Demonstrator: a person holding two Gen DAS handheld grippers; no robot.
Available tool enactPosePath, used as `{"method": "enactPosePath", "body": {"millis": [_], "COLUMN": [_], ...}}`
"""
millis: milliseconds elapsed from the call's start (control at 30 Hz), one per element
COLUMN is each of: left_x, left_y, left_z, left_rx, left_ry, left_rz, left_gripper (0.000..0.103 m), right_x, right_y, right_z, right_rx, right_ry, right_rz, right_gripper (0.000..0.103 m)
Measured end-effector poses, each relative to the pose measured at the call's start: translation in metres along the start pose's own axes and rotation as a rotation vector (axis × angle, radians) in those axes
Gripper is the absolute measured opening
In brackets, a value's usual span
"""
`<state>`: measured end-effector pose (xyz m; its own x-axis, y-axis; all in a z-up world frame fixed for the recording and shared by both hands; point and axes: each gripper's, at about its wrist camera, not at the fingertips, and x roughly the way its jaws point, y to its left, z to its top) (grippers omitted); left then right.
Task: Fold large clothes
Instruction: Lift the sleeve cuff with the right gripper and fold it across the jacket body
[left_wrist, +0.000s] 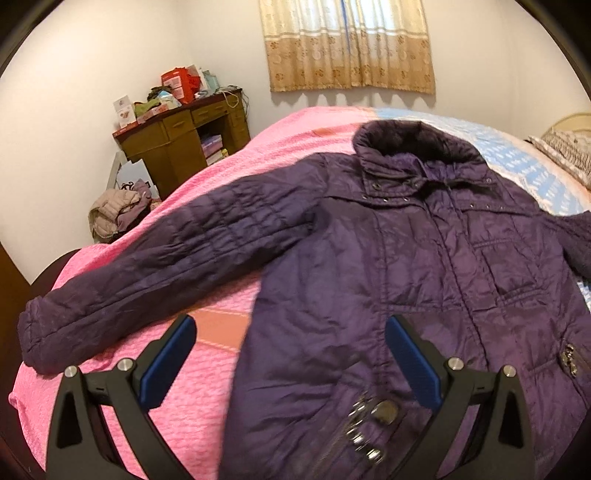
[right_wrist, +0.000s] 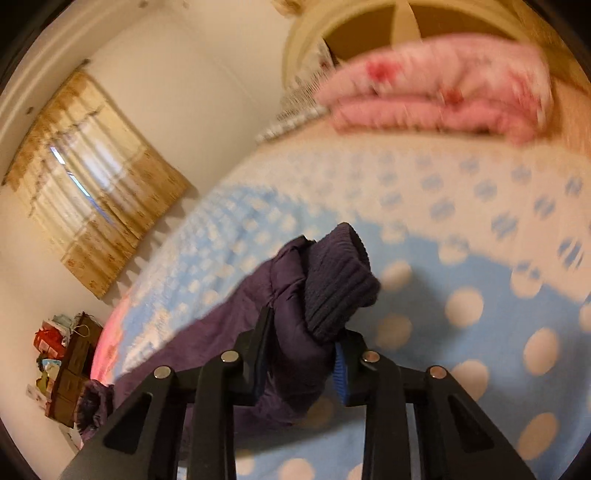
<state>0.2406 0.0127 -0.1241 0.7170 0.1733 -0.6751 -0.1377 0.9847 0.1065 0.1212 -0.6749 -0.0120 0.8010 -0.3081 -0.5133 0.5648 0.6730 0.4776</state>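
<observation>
A dark purple quilted jacket (left_wrist: 406, 258) lies front up on the bed, collar (left_wrist: 413, 144) at the far end, its left sleeve (left_wrist: 147, 273) stretched out to the left over the pink cover. My left gripper (left_wrist: 291, 332) is open and empty, hovering above the jacket's lower left edge. In the right wrist view my right gripper (right_wrist: 303, 332) is shut on the jacket's other sleeve end (right_wrist: 295, 325) by its ribbed knit cuff (right_wrist: 340, 280) and holds it above the blue dotted blanket.
The bed has a pink cover (left_wrist: 207, 387) on the left and a blue dotted blanket (right_wrist: 480, 295) on the right. A folded pink quilt (right_wrist: 436, 88) lies at the headboard. A cluttered wooden desk (left_wrist: 184, 136) and a clothes pile (left_wrist: 114, 214) stand beyond the bed's left side.
</observation>
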Motion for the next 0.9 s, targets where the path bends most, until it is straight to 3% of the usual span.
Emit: {"method": "enactPosePath", "body": {"millis": [167, 400, 633, 900], "left_x": [-0.018, -0.039, -0.052, -0.043], "left_y": [0.025, 0.057, 0.084, 0.133], "left_z": [-0.003, -0.008, -0.018, -0.028], "left_rx": [-0.041, -0.062, -0.080, -0.131], "left_ry": [-0.024, -0.060, -0.081, -0.073], "left_rz": [-0.011, 0.013, 0.016, 0.100], "left_gripper": [0.103, 0.103, 0.103, 0.103], "right_x": [-0.053, -0.123, -0.145, -0.147], "right_y": [0.080, 0.223, 0.343, 0.431], "right_z": [0.029, 0.019, -0.040, -0.159], "right_rx": [-0.121, -0.390, -0.657, -0.896], "right_ry": [-0.122, -0.219, -0.208, -0.083], "right_rz": [0.113, 0.310, 0.450, 0.606], "right_gripper": [0.026, 0.025, 0.025, 0.024]}}
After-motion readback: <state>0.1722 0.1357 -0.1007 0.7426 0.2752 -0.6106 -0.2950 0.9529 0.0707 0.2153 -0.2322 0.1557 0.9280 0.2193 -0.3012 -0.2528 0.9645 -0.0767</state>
